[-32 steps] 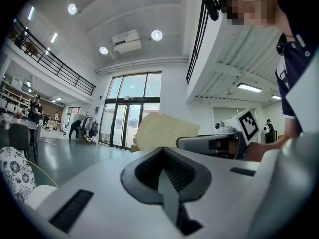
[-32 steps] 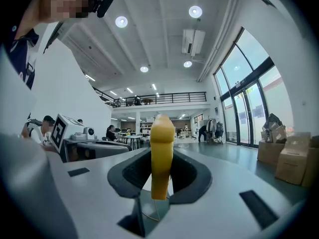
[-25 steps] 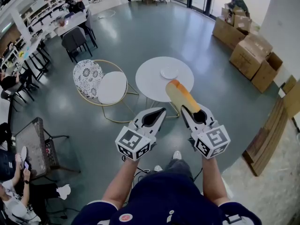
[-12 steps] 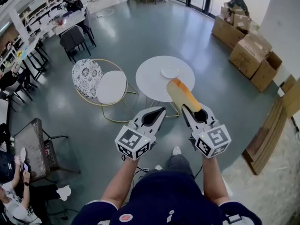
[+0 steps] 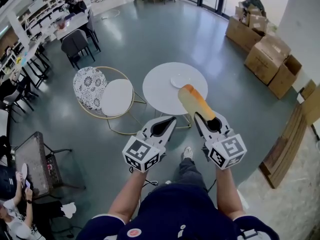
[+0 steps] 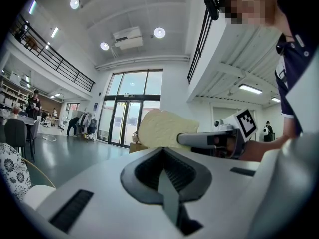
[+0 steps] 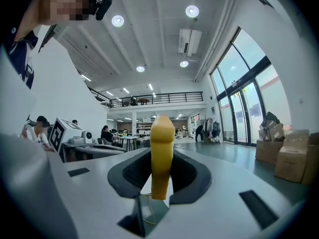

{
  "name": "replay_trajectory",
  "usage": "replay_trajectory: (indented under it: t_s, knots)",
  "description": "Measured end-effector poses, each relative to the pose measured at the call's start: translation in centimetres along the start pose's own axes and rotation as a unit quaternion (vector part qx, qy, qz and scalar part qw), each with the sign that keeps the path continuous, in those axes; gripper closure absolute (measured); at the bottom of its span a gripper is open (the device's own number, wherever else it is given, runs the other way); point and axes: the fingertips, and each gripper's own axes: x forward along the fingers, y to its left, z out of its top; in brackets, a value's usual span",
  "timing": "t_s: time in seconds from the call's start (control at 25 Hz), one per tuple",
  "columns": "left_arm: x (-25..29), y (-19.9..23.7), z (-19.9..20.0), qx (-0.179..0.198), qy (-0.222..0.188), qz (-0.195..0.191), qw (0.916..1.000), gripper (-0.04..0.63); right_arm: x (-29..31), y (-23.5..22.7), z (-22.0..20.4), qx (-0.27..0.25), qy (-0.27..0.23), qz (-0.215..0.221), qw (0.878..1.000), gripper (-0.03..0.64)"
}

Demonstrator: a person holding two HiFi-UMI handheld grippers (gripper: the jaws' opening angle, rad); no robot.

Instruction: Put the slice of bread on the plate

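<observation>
Head view shows the right gripper (image 5: 208, 122) at the lower centre right, closed on the slice of bread (image 5: 193, 100). It pinches the slice by its near end, so most of the slice reaches forward in the air. In the right gripper view the slice stands on its edge between the jaws, with the crust upward. The left gripper (image 5: 163, 126) is beside it at the lower centre, with its jaws together and nothing between them.

The plate (image 5: 180, 80) lies on the round white table (image 5: 157, 91) at the upper centre of the frame. The far tip of the bread appears just below it there, but the bread is held well above the table.

For a good placing, I think the right gripper must go forward until the slice is over the plate. Then it should roll so that a broad face looks down, and go low. The jaws should open only when the bread rests on the plate, because a drop from high could miss such a small plate.
</observation>
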Motion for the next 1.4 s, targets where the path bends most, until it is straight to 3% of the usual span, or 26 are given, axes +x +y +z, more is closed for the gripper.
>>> replay_trajectory:
  t_s: [0.44, 1.16, 1.4]
  knots:
    - [7.7, 6.1, -0.3, -0.004, 0.012, 0.013, 0.9998, 0.591, 6.0, -8.2, -0.6, 0.018, 0.005, 0.009, 1.0, 0.528]
    - [22.4, 16.6, 0.0, -0.016, 0.033, 0.06, 0.9975, 0.591, 16.7, -23.5, -0.6, 0.049, 0.014, 0.055, 0.997, 0.528]
    - [25.4, 19.1, -0.1, -0.02, 0.041, 0.076, 0.9961, 0.591, 19.6, -26.5, -0.5, 0.053, 0.015, 0.074, 0.996, 0.528]
